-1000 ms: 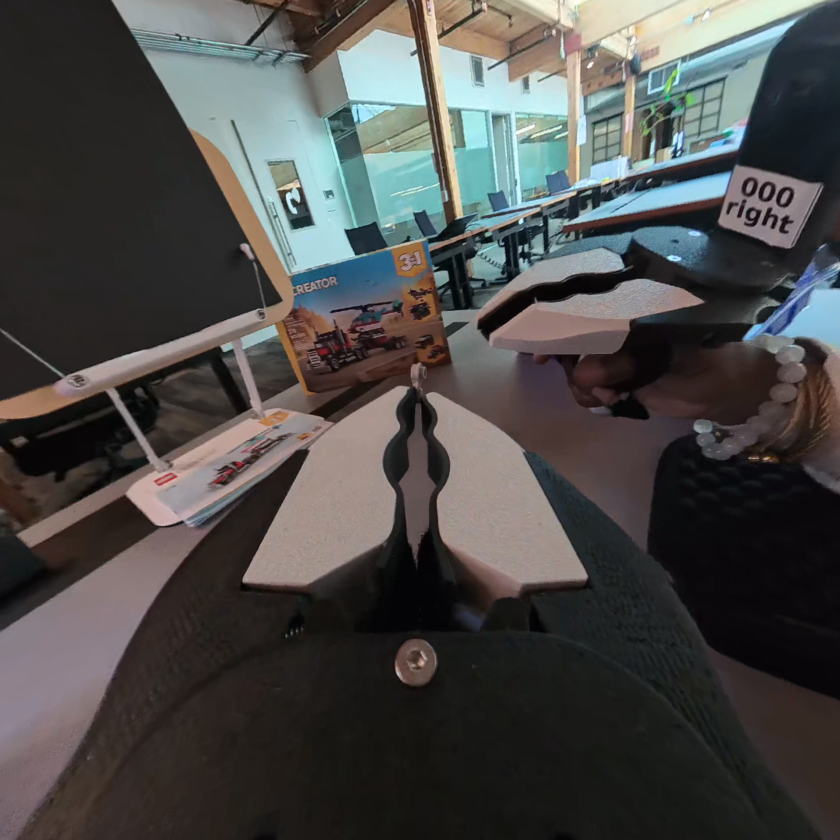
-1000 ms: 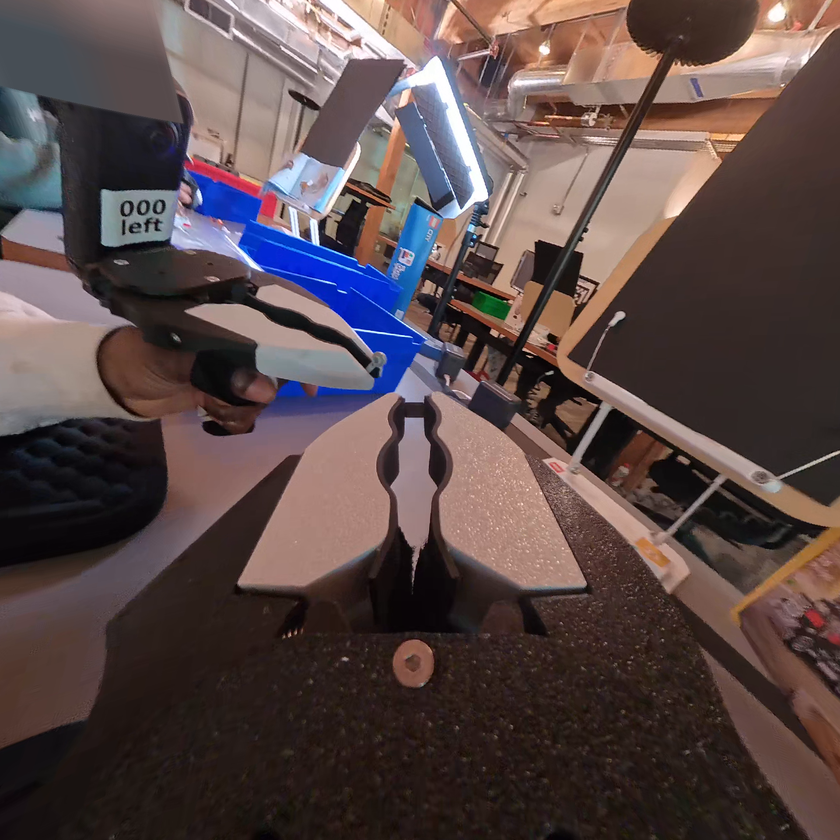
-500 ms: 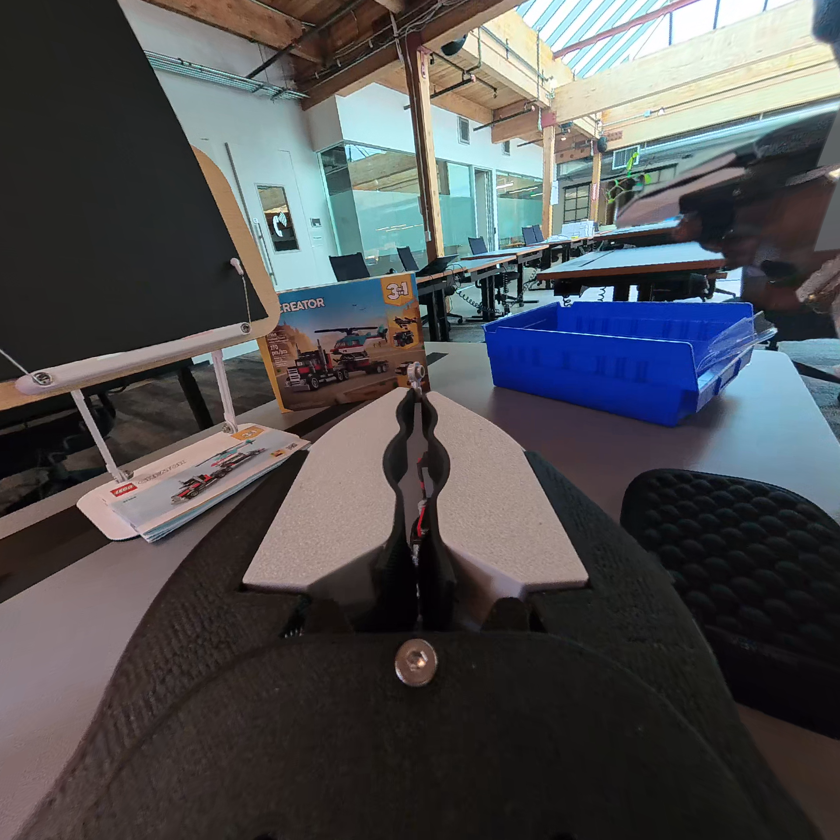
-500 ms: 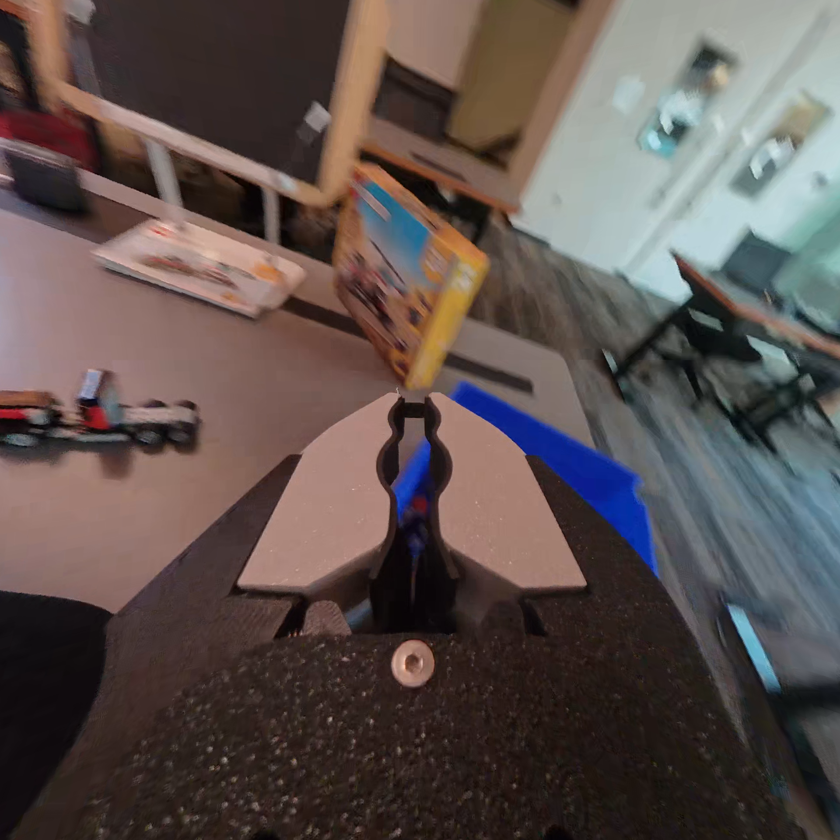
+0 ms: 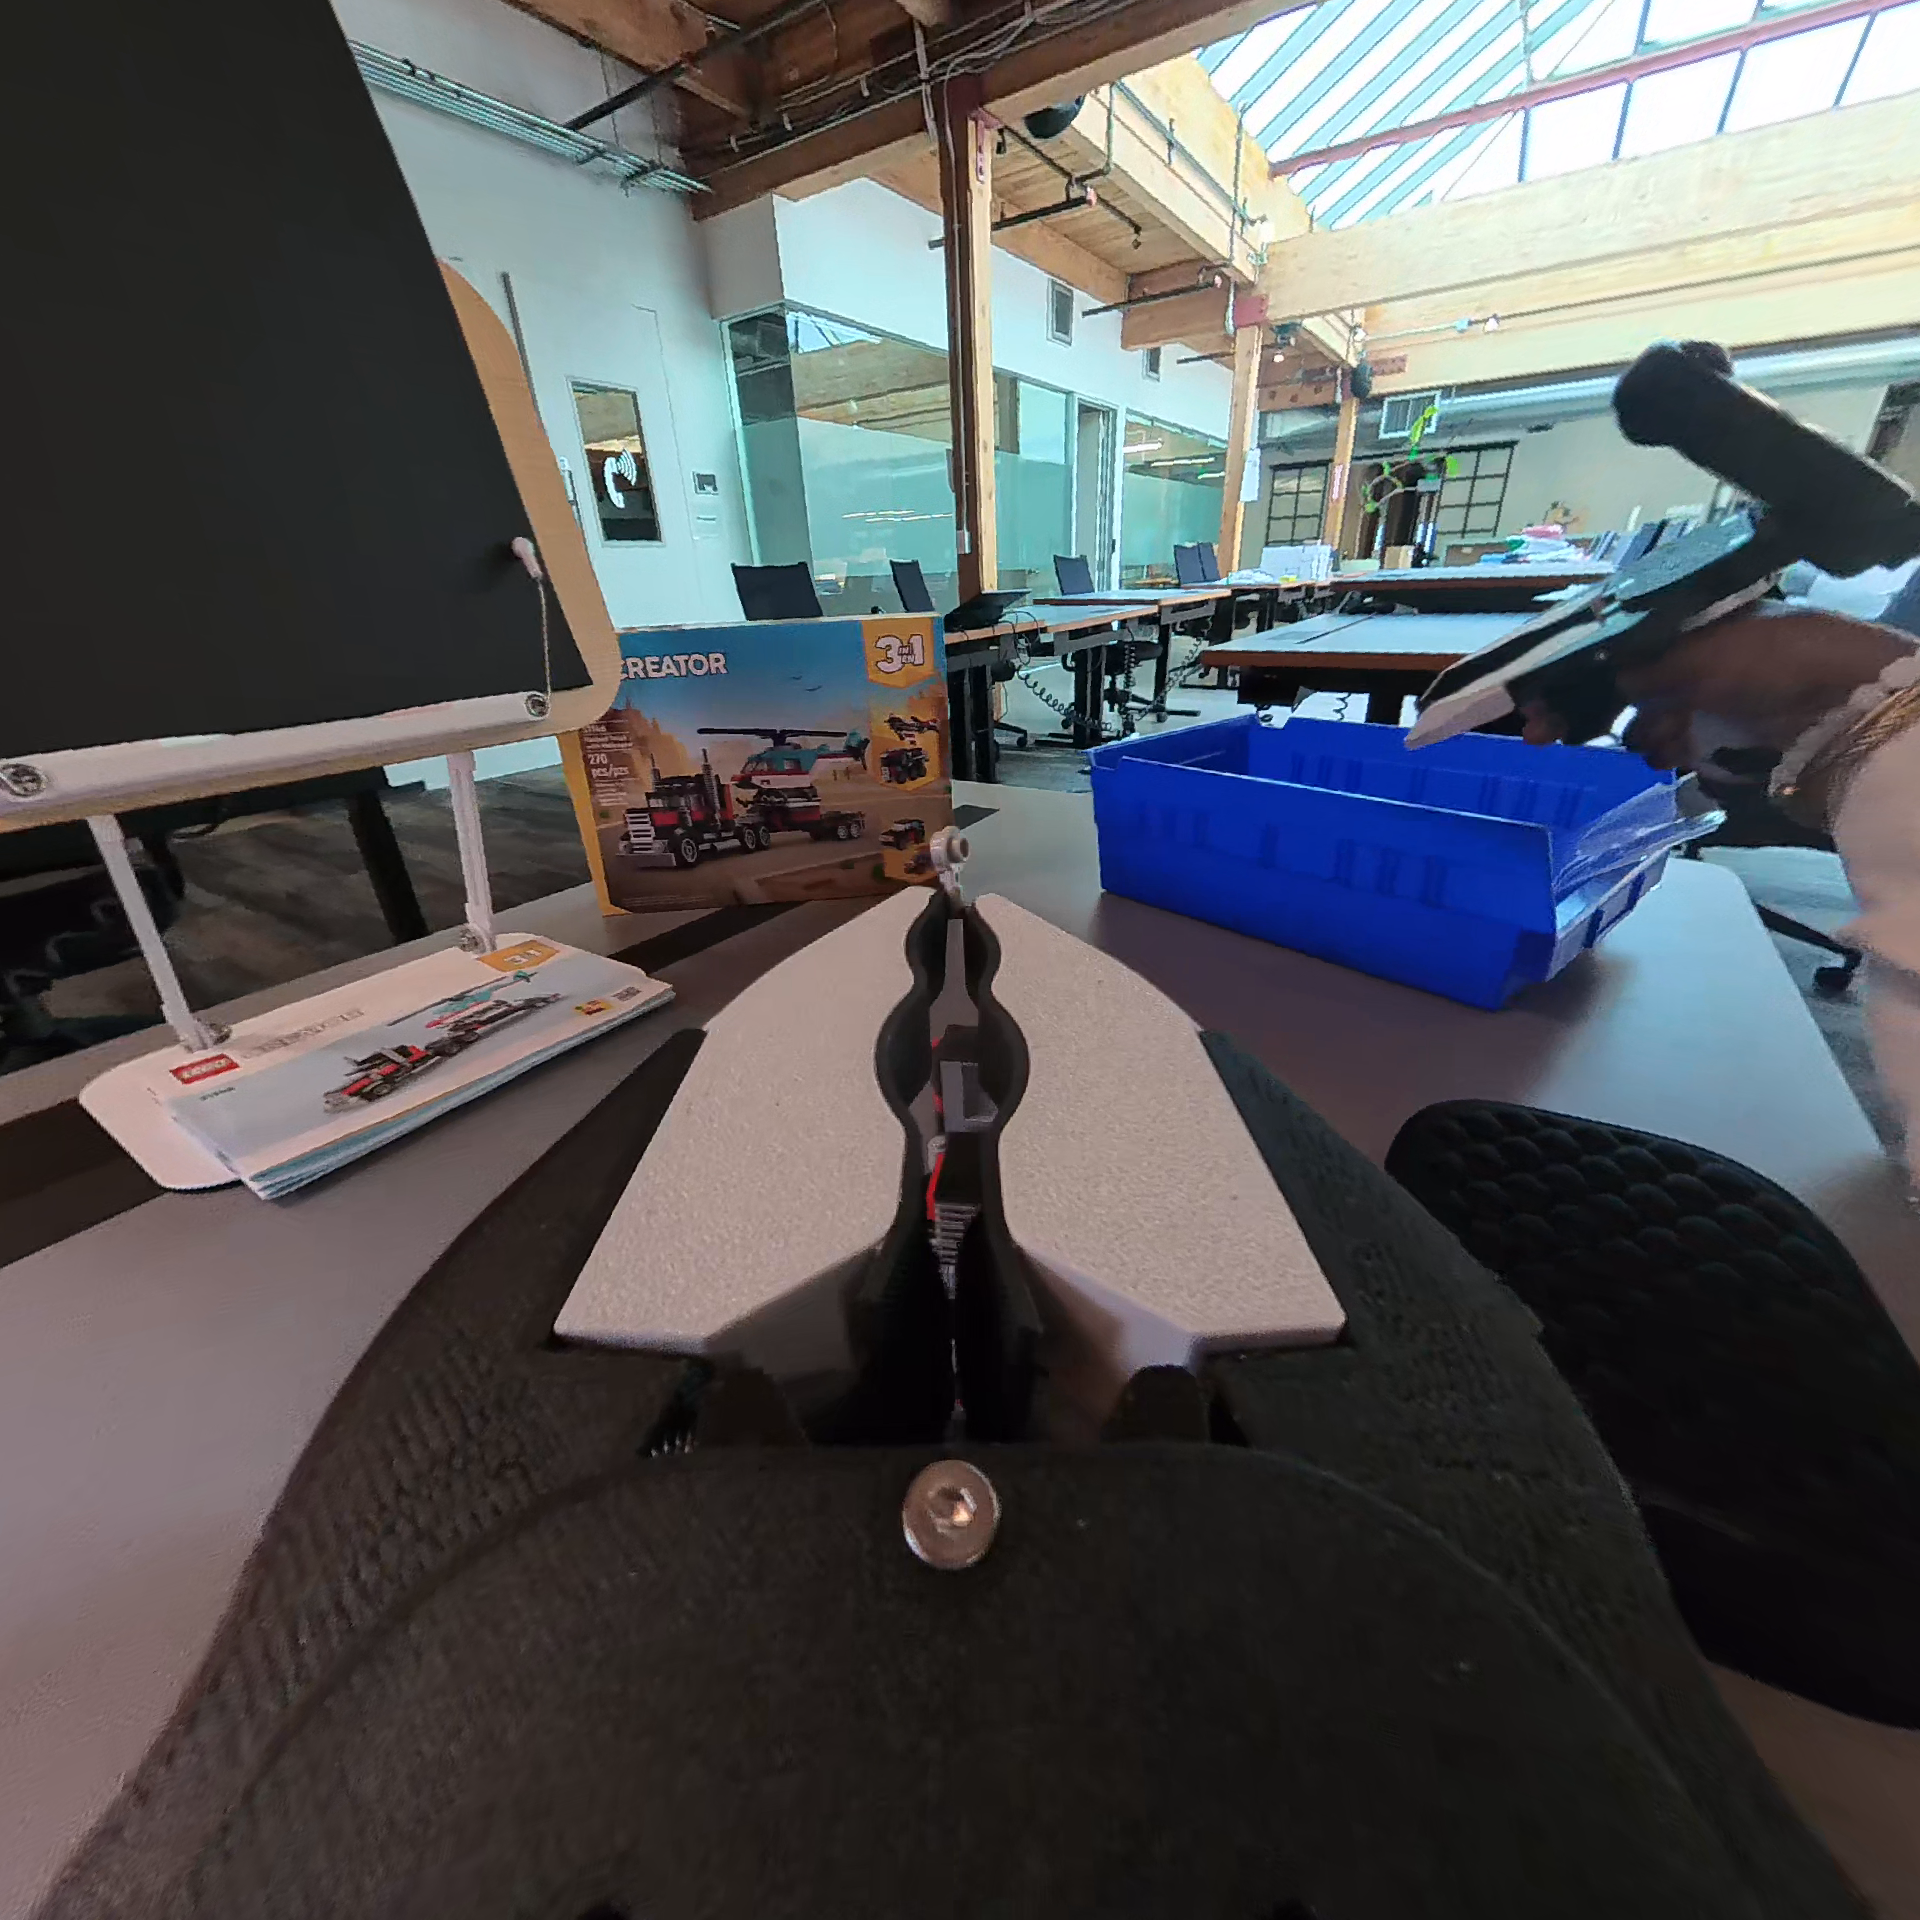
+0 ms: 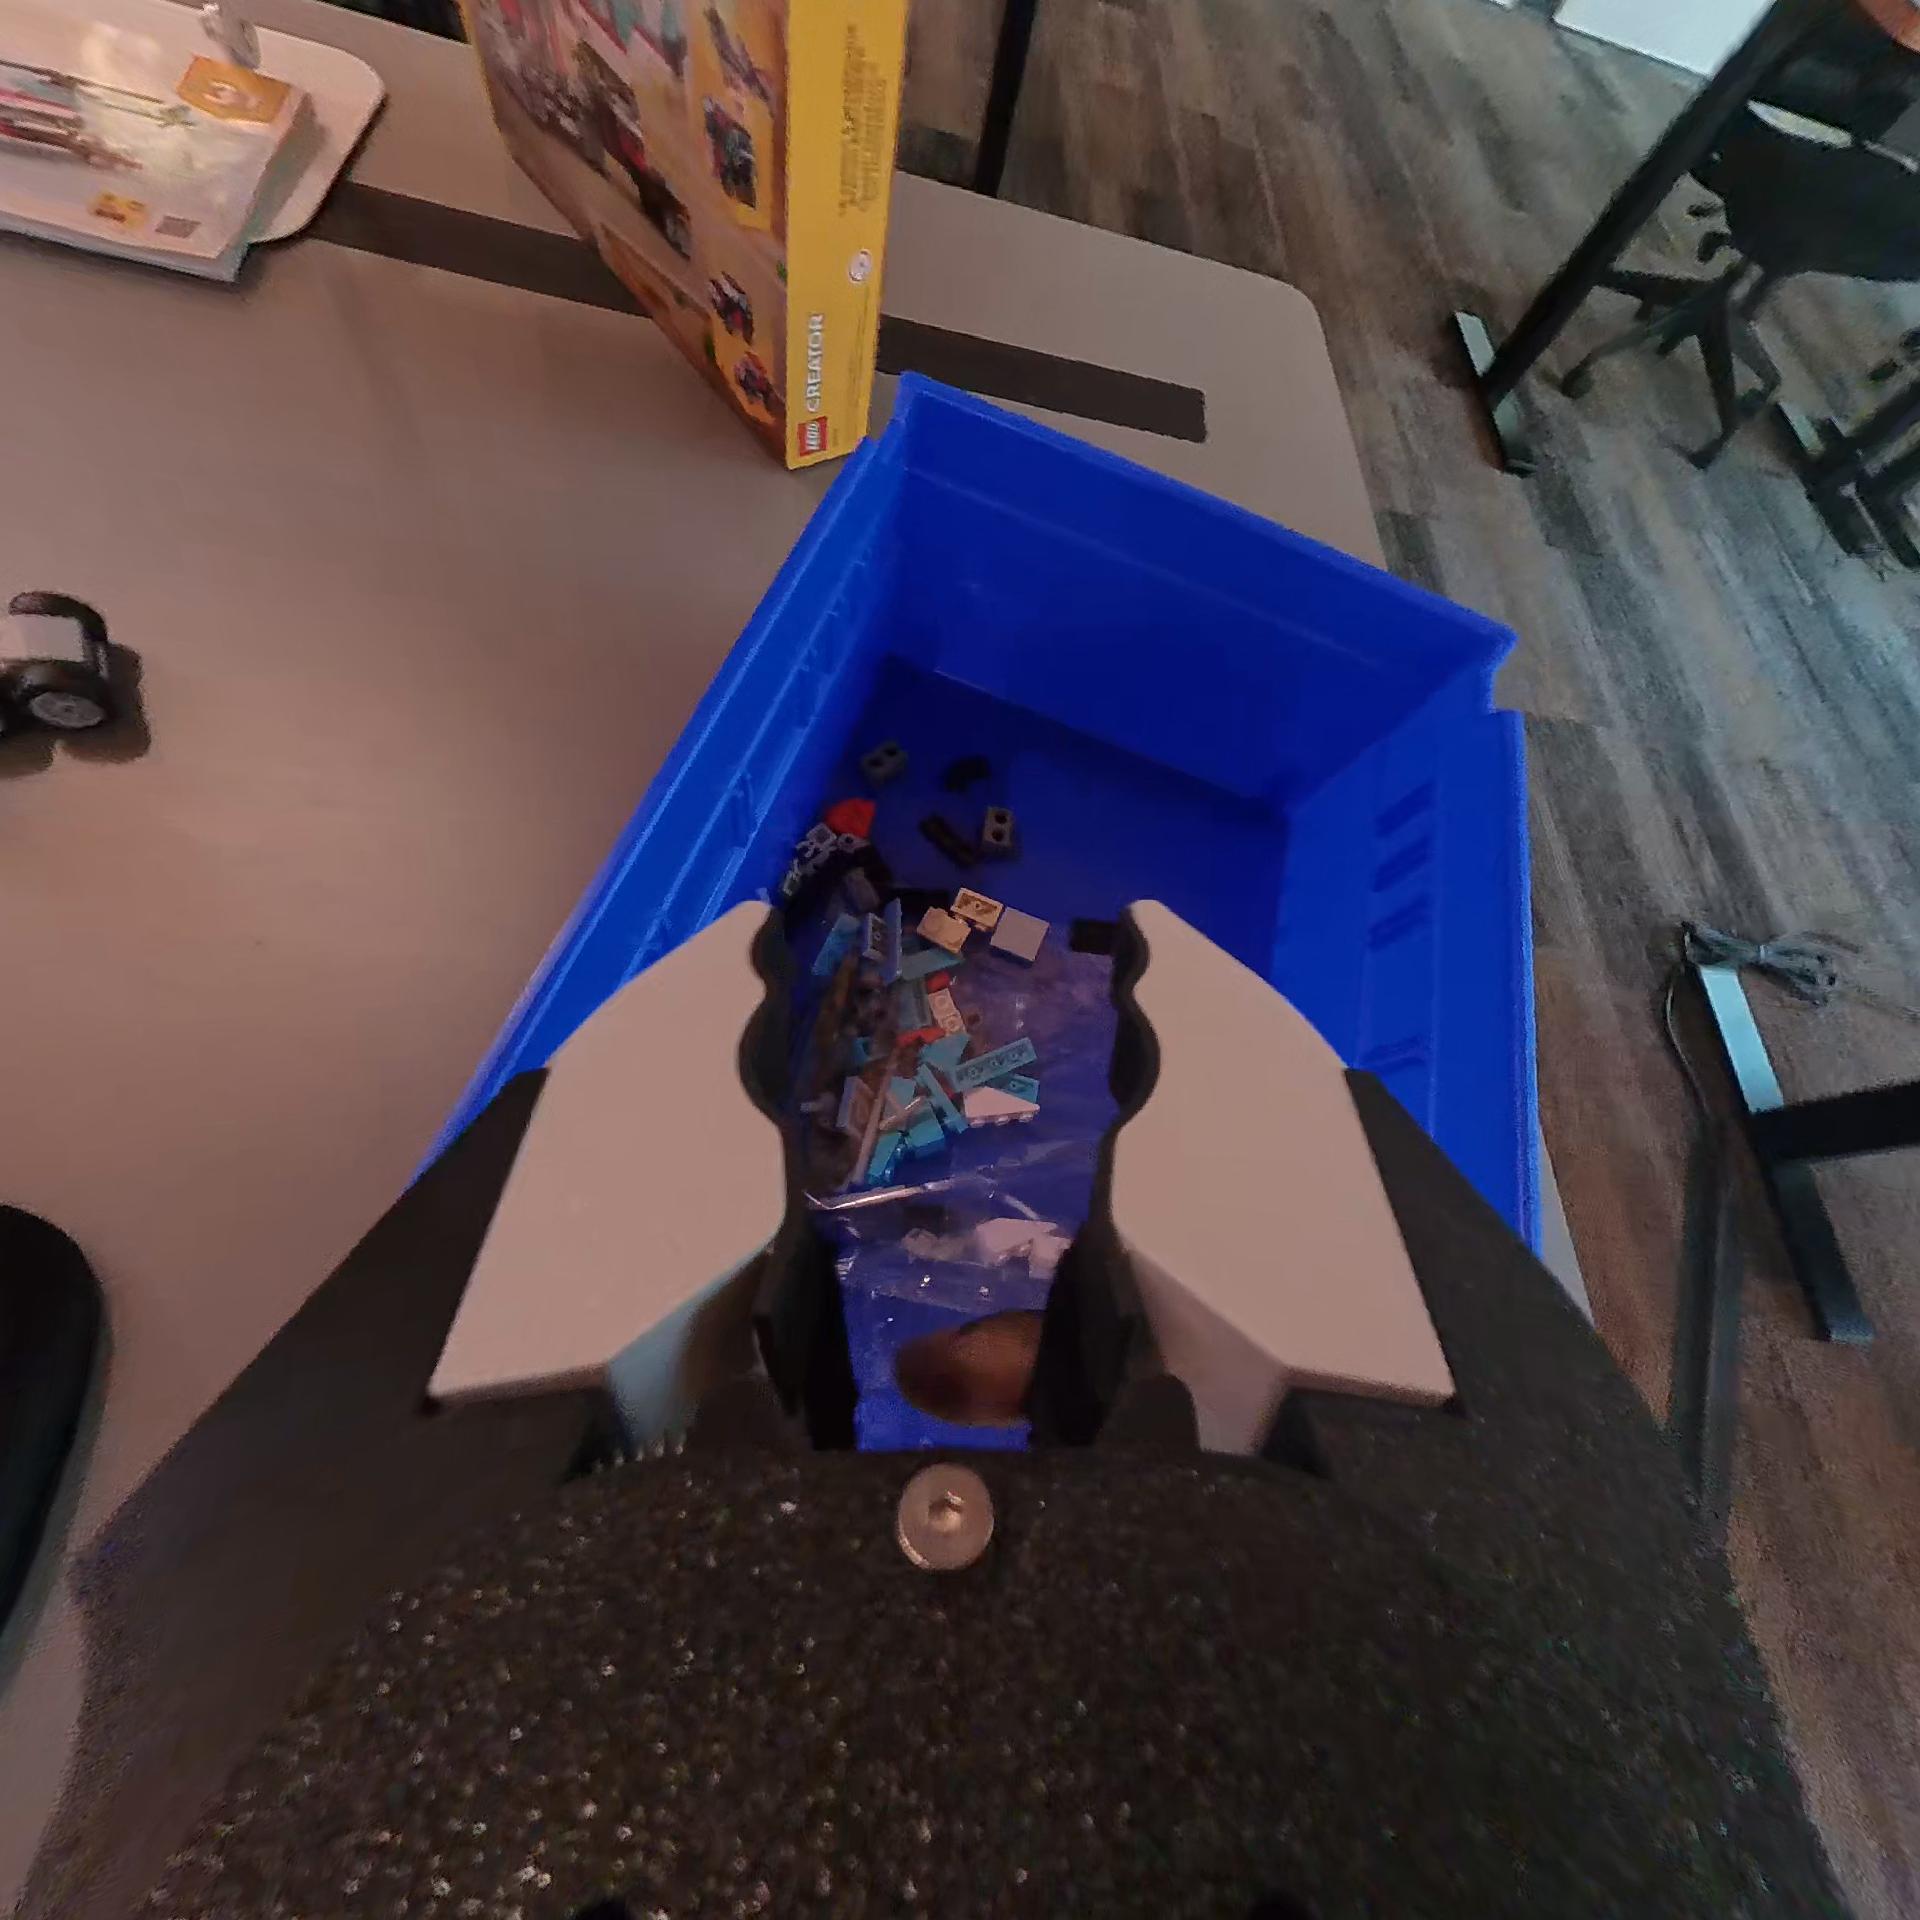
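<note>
My left gripper (image 5: pixel 951 906) is shut on a small light grey piece (image 5: pixel 948 854) with a ring end that sticks up past the fingertips. It hovers over the grey table (image 5: pixel 1299 1039). A red, black and grey toy part (image 5: pixel 958 1101) shows below through the slot between the fingers. My right gripper (image 6: pixel 948 914) is open and empty, pointing down into a blue bin (image 6: pixel 1403 831) that holds several loose bricks (image 6: pixel 914 1049) and a clear bag (image 6: pixel 966 1236). The left wrist view shows the right gripper (image 5: pixel 1475 707) above the bin (image 5: pixel 1351 862).
A toy set box (image 5: pixel 769 769) stands behind the bin and also shows in the right wrist view (image 6: pixel 727 187). An instruction booklet (image 5: pixel 395 1049) lies on a white stand. A toy vehicle's wheeled end (image 6: pixel 52 665) sits at the left. A black pad (image 5: pixel 1662 1351) lies at the right.
My right gripper swung away from beside the left gripper to above the blue bin and opened wide. The left gripper stayed shut on the small grey piece and barely moved.
</note>
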A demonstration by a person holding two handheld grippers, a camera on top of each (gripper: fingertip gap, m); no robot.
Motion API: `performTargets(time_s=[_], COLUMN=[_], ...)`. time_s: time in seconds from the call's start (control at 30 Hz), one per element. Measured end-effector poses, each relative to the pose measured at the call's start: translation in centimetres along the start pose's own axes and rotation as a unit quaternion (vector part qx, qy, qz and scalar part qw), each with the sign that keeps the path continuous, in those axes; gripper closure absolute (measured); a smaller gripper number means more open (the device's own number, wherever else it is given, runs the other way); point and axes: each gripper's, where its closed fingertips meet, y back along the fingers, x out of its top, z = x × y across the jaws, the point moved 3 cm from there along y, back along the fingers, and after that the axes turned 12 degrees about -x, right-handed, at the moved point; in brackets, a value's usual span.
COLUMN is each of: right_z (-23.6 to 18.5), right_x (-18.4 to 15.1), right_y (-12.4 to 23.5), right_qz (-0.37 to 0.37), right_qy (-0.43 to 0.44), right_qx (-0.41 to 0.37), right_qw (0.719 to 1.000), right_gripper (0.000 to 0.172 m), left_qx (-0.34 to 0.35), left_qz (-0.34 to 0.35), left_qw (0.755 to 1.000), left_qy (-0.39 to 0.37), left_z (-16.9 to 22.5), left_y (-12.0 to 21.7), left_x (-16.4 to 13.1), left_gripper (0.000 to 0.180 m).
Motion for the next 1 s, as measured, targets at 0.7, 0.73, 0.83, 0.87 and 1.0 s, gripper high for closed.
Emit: performTargets(time_s=[0.7,0.73,0.83,0.87,1.0], right_z=[-0.3,-0.3,-3.6,-5.7,-16.0], right_x=[1.2,2.4,6.9,8.4,10.5], right_y=[0.1,0.9,5.3,7.3,14.9], right_qz=[0.099,0.125,0.266,0.323,0.480], right_qy=[0.042,0.018,-0.002,0.010,0.134], right_qx=[0.014,0.010,0.091,0.142,0.340], right_qw=[0.994,0.992,0.960,0.936,0.798], right_gripper=[0.055,0.067,0.113,0.128,0.148], left_qx=[-0.005,-0.013,-0.073,-0.104,-0.202], left_qz=[-0.010,-0.009,0.001,0.000,0.013], left_qw=[1.000,1.000,0.996,0.990,0.956], left_qy=[0.003,0.008,0.060,0.092,0.213], left_z=[0.0,0.1,1.0,1.5,2.8], left_y=[-0.1,-0.2,-0.6,-0.8,-1.2], left_x=[-0.3,-0.4,-0.6,-0.8,-1.3], left_gripper=[0.177,0.178,0.177,0.177,0.178])
